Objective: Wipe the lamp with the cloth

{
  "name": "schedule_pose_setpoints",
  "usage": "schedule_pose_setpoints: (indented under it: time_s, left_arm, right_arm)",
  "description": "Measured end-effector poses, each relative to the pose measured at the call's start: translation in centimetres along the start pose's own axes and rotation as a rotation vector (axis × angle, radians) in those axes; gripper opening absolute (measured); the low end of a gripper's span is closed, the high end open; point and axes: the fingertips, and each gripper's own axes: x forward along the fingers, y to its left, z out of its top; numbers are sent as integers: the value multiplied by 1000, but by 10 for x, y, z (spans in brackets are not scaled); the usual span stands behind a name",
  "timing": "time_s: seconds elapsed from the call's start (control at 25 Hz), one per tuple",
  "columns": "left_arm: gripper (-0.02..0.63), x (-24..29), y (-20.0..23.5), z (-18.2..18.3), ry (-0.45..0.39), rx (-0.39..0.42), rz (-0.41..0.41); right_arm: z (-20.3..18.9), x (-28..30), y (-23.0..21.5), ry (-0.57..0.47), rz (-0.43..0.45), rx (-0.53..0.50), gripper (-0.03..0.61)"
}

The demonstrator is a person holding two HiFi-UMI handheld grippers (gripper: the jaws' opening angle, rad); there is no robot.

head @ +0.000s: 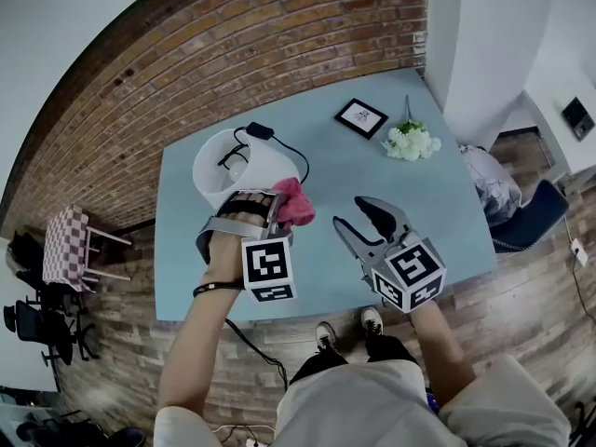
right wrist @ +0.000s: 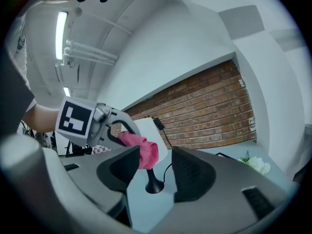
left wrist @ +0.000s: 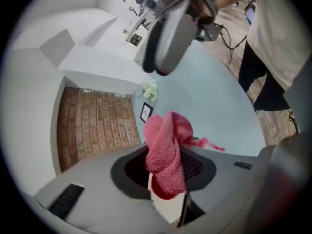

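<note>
My pink cloth [head: 296,203] is bunched up and pinched in my left gripper [head: 281,214], just beside the white shade of the table lamp [head: 237,166]. The lamp stands upright on its black base [right wrist: 155,185].

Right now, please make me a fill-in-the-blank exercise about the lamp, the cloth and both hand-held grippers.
The cloth in the left hand-held gripper is ___.
The right hand-held gripper is open and holds ___.
The shade of the lamp is ___.
Missing words: pink; nothing; white.
</note>
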Motion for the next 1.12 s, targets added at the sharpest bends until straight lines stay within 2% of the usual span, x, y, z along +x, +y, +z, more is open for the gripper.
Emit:
schedule_pose_setpoints:
  time_s: [0.2, 0.32, 0.4, 0.52, 0.64, 0.76, 0.96, 1.12]
  left_arm:
    - [147, 3, 91, 4, 52, -89, 199]
    - [146, 16, 124, -9, 153, -110, 247]
    - [146, 30, 129, -13, 210, -115, 208]
    - [146, 54, 114, -15, 259, -126, 81]
    - [146, 68, 92, -15, 309, -85, -19]
    - [144, 72, 72, -7, 324, -38, -89]
    - [146, 66, 50, 3, 309, -16, -153]
    - [146, 60, 36, 12, 279, -50, -164]
  right_arm:
    - [5, -18, -9, -17, -27, 3, 204]
    - [5, -27, -13, -21, -37, 3, 204]
    - [3, -33, -16, -23, -45, 11, 204]
    - [0, -39, -20, -22, -57, 23, 204]
    - [-1, -43, -25, -21, -63, 26, 204]
    - [-4, -45, -30, -16, -69, 31, 204]
    - [-5, -44, -30, -12, -77, 29, 204]
    - [-7, -45, -33, -9, -85, 31, 204]
